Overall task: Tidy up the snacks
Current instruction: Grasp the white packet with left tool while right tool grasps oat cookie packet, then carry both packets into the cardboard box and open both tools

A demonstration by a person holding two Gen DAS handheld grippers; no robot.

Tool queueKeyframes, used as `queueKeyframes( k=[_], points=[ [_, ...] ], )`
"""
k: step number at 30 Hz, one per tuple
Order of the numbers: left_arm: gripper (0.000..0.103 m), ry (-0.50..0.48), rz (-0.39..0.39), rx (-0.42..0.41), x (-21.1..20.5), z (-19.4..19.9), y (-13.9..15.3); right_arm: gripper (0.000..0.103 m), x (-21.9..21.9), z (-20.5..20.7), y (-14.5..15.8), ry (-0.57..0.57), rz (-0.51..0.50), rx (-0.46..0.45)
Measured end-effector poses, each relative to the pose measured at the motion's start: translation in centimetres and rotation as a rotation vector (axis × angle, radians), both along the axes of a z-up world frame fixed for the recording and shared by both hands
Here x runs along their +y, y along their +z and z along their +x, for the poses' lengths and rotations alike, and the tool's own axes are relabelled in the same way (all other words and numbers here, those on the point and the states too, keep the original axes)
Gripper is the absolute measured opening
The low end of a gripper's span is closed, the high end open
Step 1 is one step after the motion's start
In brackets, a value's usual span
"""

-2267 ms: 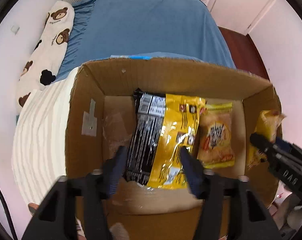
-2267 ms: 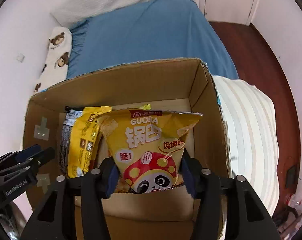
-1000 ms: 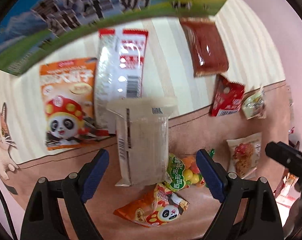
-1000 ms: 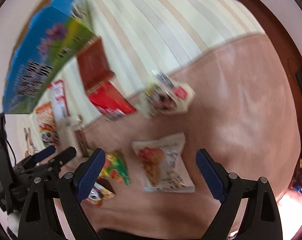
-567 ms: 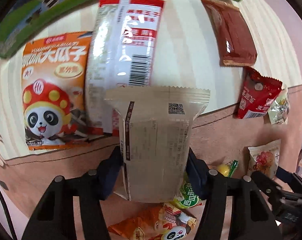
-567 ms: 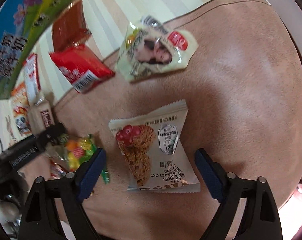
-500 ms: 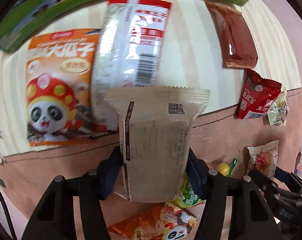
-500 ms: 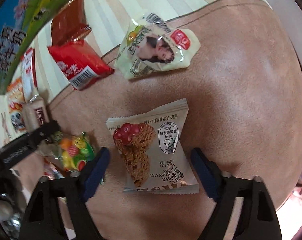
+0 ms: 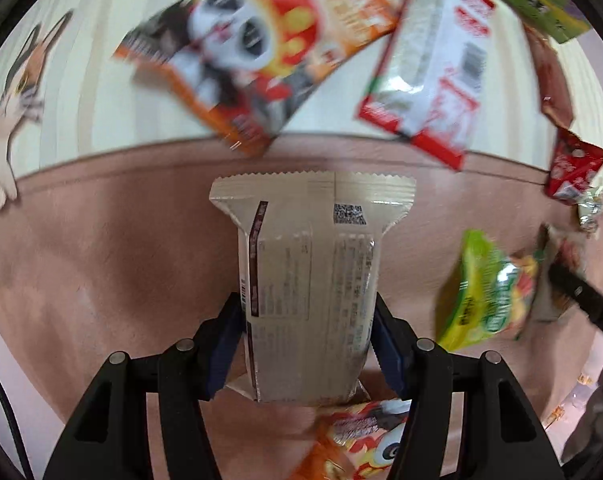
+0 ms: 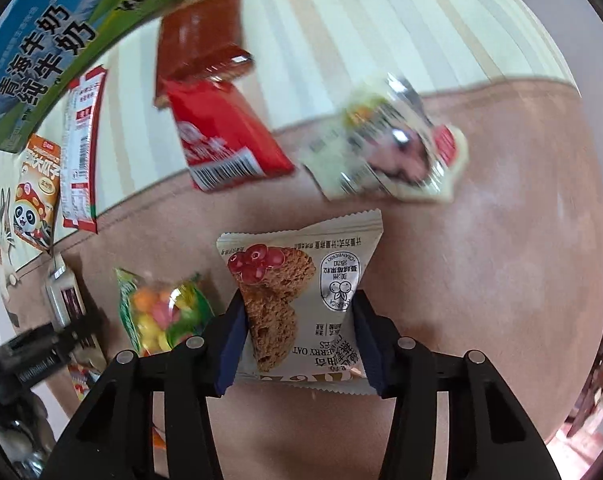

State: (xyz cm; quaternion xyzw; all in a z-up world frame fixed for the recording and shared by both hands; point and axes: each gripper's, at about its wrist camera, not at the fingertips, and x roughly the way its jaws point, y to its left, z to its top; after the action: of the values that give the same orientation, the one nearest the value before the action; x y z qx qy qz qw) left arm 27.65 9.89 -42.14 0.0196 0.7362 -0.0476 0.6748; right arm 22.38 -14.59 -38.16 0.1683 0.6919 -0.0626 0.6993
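Left gripper (image 9: 307, 344) clamped on beige snack packet (image 9: 311, 280) above brown blanket (image 9: 121, 260), right gripper (image 10: 297, 340), jaws just closing, pressed on oat cookie packet (image 10: 301, 300), candy bag (image 10: 161, 312) lying just left of it.

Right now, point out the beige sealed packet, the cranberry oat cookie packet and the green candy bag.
Beige sealed packet (image 9: 313, 280), left wrist view, printed back.
Cranberry oat cookie packet (image 10: 301, 300), right wrist view, front middle.
Green candy bag (image 10: 161, 312), right wrist view, clear window.

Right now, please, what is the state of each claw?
Left claw: closed on the beige snack packet.
Right claw: has just been closing, now shut on the cranberry oat cookie packet.
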Motion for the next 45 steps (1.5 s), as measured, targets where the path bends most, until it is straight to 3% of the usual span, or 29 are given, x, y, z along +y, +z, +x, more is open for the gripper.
queueKeyframes(
  k=[3,5,10,15,22,30,36,40,45],
  points=[
    [0.059,0.021,-0.028,0.010,0.2,0.1,-0.7,0.056,0.7,1.2,-0.3,0.020,0.015,0.032],
    [0.059,0.028,-0.035,0.013,0.3,-0.3,-1.2,0.067,1.0,1.9,-1.3,0.040,0.035,0.071],
    [0.059,0.025,-0.027,0.021,2.5,1.0,-1.8,0.067,1.5,2.4,-1.8,0.044,0.044,0.092],
    [0.059,0.027,-0.020,0.014,0.8,0.2,-1.6,0.067,1.4,2.8,-2.3,0.046,0.041,0.091],
    [0.058,0.032,-0.011,-0.003,0.3,-1.6,0.0,0.056,1.9,1.2,-3.3,0.107,-0.032,0.082],
    [0.057,0.045,-0.037,-0.011,0.6,-2.1,2.3,0.048,0.8,0.1,-2.2,0.076,0.009,0.057],
    [0.057,0.074,-0.093,-0.056,1.7,-2.4,6.6,0.048,-0.5,-0.8,2.2,0.027,0.090,-0.006],
    [0.053,0.089,-0.156,-0.126,1.9,-1.6,11.9,0.048,-0.6,0.0,6.8,0.016,0.185,-0.090],
    [0.053,0.064,-0.252,-0.251,0.5,1.9,19.2,0.048,0.5,4.4,14.4,0.054,0.267,-0.256]
  ],
)
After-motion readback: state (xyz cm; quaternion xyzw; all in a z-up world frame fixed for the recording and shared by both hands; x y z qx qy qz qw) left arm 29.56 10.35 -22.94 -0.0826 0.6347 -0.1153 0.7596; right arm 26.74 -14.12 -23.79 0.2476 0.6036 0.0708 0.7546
